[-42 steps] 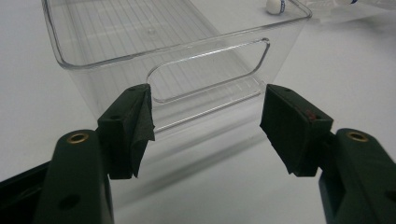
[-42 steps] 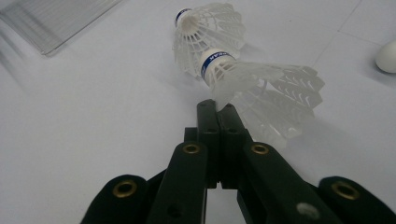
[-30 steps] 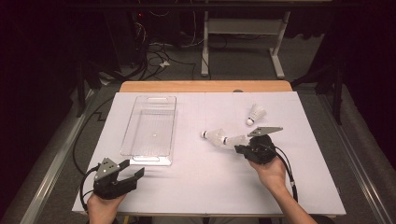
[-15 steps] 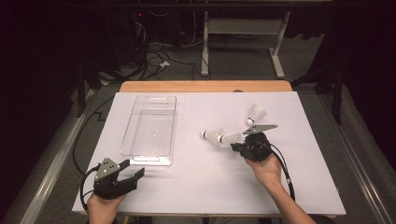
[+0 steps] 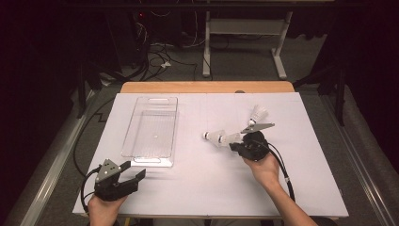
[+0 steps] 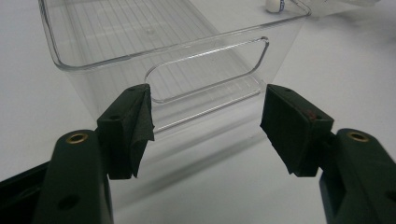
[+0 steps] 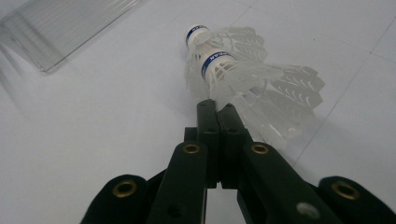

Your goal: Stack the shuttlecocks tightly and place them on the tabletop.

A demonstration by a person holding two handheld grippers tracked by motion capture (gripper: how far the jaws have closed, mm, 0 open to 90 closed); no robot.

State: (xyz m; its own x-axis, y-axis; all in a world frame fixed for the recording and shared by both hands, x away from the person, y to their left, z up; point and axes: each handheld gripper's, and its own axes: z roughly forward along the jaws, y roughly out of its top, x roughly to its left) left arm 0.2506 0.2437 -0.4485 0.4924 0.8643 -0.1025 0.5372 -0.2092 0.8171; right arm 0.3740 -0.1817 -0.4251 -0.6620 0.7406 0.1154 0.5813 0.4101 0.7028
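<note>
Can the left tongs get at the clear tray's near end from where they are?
Probably yes. The left tongs are open and face the handle cutout in the clear tray's near end. Bare white table lies between them.

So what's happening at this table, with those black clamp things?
A person holds a two-jaw gripper in each hand. The right gripper is shut on the feathers of a shuttlecock, with a second shuttlecock lying just behind it. A third shuttlecock lies farther back on the white table. The left gripper waits, open, in front of the clear plastic bin, which has nothing in it.
</note>
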